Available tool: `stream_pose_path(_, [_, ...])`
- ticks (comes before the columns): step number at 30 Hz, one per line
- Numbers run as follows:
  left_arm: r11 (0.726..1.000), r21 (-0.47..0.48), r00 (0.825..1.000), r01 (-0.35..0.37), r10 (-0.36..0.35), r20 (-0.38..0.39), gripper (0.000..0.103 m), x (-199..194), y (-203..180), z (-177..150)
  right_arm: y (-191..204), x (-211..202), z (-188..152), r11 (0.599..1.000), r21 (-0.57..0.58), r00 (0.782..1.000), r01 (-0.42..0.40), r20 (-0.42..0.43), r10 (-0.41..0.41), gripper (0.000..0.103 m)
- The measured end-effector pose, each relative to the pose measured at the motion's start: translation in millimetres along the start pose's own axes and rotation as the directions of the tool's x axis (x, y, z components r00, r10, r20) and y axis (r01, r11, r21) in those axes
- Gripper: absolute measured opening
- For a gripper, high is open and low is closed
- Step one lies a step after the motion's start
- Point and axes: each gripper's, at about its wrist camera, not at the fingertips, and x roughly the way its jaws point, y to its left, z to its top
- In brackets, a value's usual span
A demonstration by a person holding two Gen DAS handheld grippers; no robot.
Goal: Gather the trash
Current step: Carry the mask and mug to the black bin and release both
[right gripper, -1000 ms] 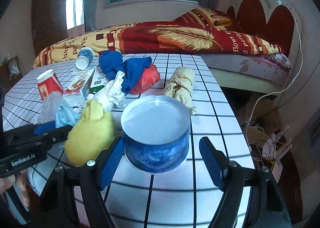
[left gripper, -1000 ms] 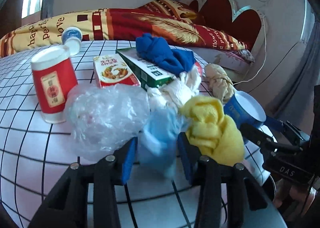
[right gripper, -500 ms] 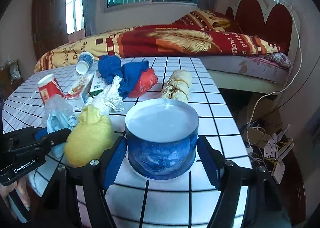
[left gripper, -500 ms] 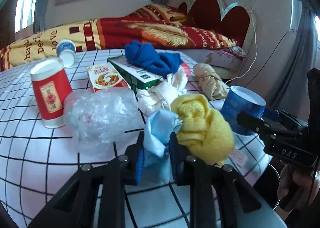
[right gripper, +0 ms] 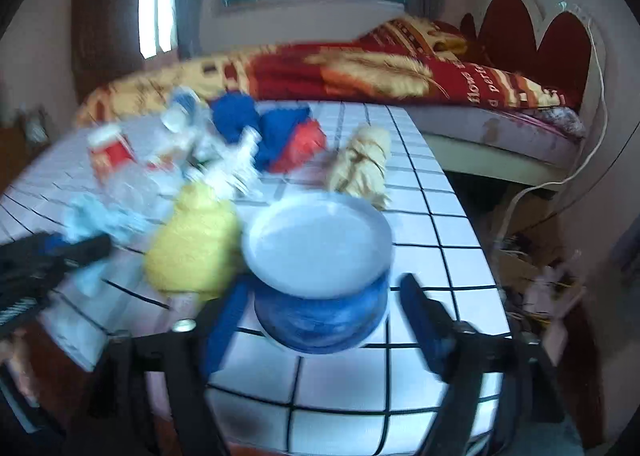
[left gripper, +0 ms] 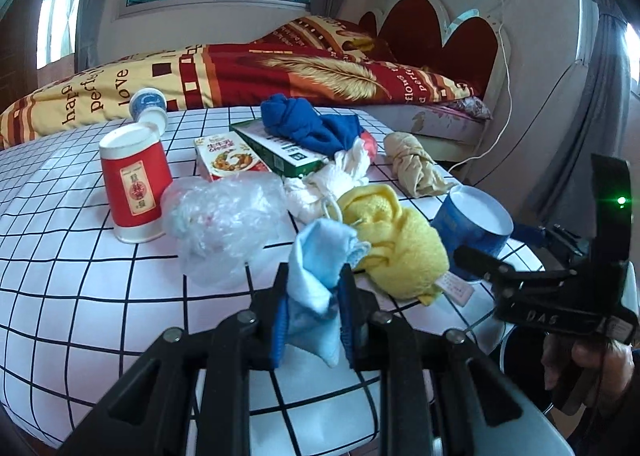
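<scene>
My left gripper [left gripper: 314, 312] is shut on a crumpled light blue face mask [left gripper: 318, 260] and holds it at the table's near edge. A yellow cloth [left gripper: 394, 244] lies just right of it. My right gripper [right gripper: 320, 320] is open, its pads on either side of an upturned blue paper cup [right gripper: 320, 276] standing near the table's corner; the left pad is close to the cup and a gap shows on the right. The cup also shows in the left wrist view [left gripper: 472, 228]. The right wrist view is blurred.
On the checked tablecloth [left gripper: 80, 296] stand a red paper cup [left gripper: 134, 183], a clear plastic bag [left gripper: 224, 219], two cartons [left gripper: 228, 157], a blue cloth [left gripper: 312, 127], white tissue [left gripper: 340, 179], a beige wad [left gripper: 412, 163] and a fallen cup [left gripper: 150, 107]. A bed [left gripper: 240, 71] lies behind.
My left gripper has closed on the face mask and lifted it back toward the near edge. My right gripper has moved in around the blue cup; its view is blurred from motion.
</scene>
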Motion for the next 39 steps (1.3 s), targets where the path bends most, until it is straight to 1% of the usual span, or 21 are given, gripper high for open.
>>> stream_pose_path(3, [1.000, -0.007, 1.000, -0.001, 0.001, -0.016, 0.024, 9, 3, 0, -1, 1, 3, 1.000, 0.015, 1.000, -0.024, 0.017, 0.024, 0.093])
stream_pose_path(4, [1.000, -0.006, 1.000, -0.002, 0.002, -0.021, 0.024, 11, 4, 0, -1, 0, 4, 1.000, 0.014, 1.000, -0.013, 0.028, 0.012, 0.088])
stream_pose_path(5, [1.000, -0.006, 1.000, -0.002, 0.002, -0.030, 0.024, 15, 5, -1, 0, -1, 6, 1.000, 0.007, 0.999, -0.010, 0.033, 0.010, 0.077])
stream_pose_path(6, [1.000, -0.008, 0.999, 0.000, -0.001, -0.036, 0.024, 17, 5, -2, 0, -1, 7, 1.000, 0.006, 0.999, -0.016, 0.033, 0.015, 0.076])
stream_pose_path(8, [1.000, -0.008, 1.000, 0.004, -0.004, -0.029, 0.024, 13, 4, -3, -2, -2, 7, 0.999, 0.012, 0.999, -0.030, 0.038, 0.029, 0.075])
stream_pose_path(10, [1.000, 0.003, 1.000, 0.005, -0.005, -0.010, 0.024, 5, 1, -4, -4, -12, 4, 1.000, 0.016, 0.998, -0.026, 0.063, 0.025, 0.075])
stream_pose_path(16, [0.999, 0.031, 0.999, 0.026, -0.028, 0.043, 0.024, -23, -14, 0, -8, -56, -8, 1.000, 0.018, 0.992, -0.009, 0.122, 0.006, 0.076])
stream_pose_path(21, [0.996, 0.061, 0.996, 0.061, -0.065, 0.058, 0.024, -37, -36, -1, -17, -94, -20, 0.999, 0.045, 0.988, 0.017, 0.154, -0.024, 0.076])
stream_pose_path(26, [0.988, 0.110, 0.992, 0.110, -0.117, 0.053, 0.024, -42, -68, -4, -34, -126, -34, 0.996, 0.083, 0.983, 0.044, 0.172, -0.058, 0.076])
stream_pose_path(31, [0.973, 0.157, 0.983, 0.172, -0.179, 0.033, 0.024, -39, -104, -6, -56, -151, -53, 0.988, 0.129, 0.980, 0.087, 0.168, -0.108, 0.076])
stream_pose_path(36, [0.949, 0.206, 0.970, 0.238, -0.244, 0.005, 0.024, -36, -142, -14, -85, -171, -76, 0.973, 0.182, 0.975, 0.143, 0.143, -0.170, 0.076])
stream_pose_path(39, [0.930, 0.236, 0.958, 0.282, -0.285, -0.022, 0.024, -33, -166, -20, -102, -181, -92, 0.961, 0.206, 0.970, 0.184, 0.121, -0.211, 0.076])
